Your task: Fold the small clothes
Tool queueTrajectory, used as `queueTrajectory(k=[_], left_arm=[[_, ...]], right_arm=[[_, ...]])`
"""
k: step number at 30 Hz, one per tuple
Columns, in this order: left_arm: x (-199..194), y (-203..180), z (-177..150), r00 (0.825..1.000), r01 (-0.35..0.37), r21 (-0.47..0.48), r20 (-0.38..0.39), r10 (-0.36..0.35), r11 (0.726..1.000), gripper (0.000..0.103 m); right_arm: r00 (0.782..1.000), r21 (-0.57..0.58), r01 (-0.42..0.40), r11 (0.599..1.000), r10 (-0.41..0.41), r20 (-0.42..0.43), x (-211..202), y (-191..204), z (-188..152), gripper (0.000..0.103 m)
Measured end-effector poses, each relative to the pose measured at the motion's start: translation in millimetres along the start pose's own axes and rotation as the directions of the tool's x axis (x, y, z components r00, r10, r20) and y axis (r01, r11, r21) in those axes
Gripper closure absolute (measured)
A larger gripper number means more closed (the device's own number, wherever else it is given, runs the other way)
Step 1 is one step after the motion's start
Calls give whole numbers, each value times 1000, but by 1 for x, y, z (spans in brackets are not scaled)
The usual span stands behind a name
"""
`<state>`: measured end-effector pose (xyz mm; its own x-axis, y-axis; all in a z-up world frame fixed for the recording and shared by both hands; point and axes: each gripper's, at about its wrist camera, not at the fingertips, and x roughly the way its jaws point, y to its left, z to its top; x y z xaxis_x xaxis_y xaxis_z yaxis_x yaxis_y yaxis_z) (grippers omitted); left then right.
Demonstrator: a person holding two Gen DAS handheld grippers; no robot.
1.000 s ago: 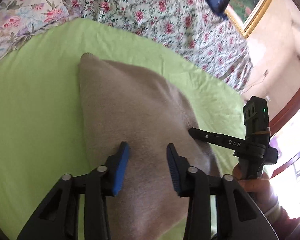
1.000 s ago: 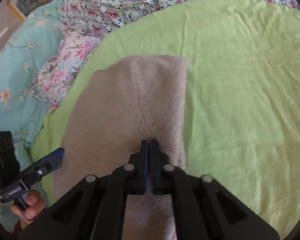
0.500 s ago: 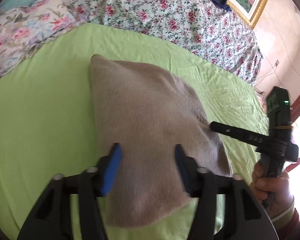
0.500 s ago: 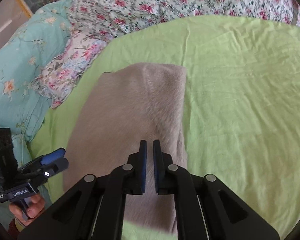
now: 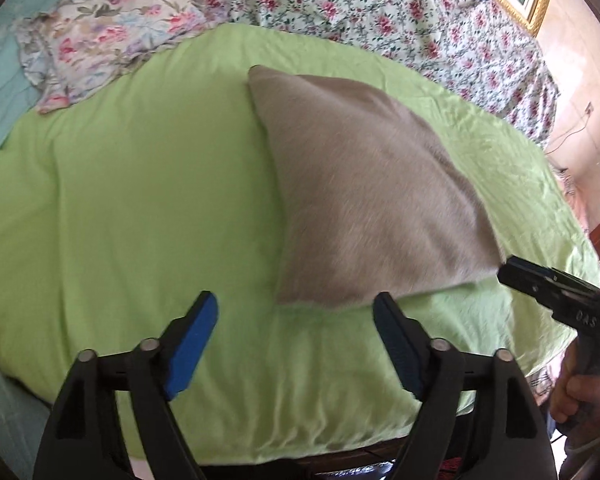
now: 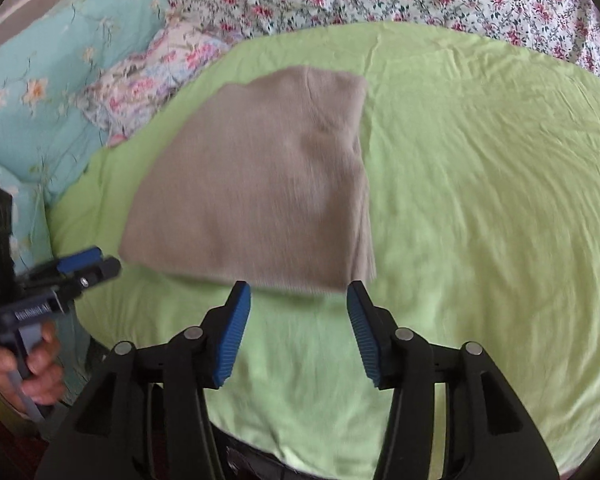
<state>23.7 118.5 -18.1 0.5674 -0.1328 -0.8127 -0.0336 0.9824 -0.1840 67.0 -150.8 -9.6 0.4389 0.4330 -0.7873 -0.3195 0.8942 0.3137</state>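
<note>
Beyond both spread tools (image 5: 294, 320), folded cloth (image 5: 364, 196)

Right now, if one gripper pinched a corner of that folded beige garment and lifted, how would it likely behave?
The beige garment looks like soft knit lying flat on the green sheet, so it would probably droop limply. Its stacked edges at the right side suggest layers that could slide apart and unfold. It looks light, with no stiff parts showing.

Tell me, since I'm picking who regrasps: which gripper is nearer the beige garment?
Right gripper, narrowly: its open fingertips reach the beige garment at its near edge. The left gripper, also open, hangs just short of that edge.
</note>
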Motion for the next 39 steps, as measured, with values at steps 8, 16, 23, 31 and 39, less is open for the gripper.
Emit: queueTrajectory(k=[8, 16, 23, 31, 39], left_arm=[[-13, -8, -15, 997, -77, 69, 12, 76, 995, 17], [-29, -13, -25, 994, -106, 125, 21, 105, 986, 14], [-68, -19, 1, 987, -135, 168, 111, 117, 976, 1], [-53, -21, 9, 987, -150, 171, 89, 137, 974, 0], [-23, -15, 7, 980, -197, 156, 23, 196, 968, 0]], right_arm=[[1000, -23, 20, 1000, -21, -16, -15, 2, -16, 21], [1000, -60, -6, 998, 5, -17, -33, 10, -14, 17], [995, -104, -40, 994, 48, 82, -74, 23, 5, 0], [998, -94, -59, 994, 58, -11, -31, 21, -3, 0], [996, -56, -85, 995, 84, -28, -17, 16, -1, 0]])
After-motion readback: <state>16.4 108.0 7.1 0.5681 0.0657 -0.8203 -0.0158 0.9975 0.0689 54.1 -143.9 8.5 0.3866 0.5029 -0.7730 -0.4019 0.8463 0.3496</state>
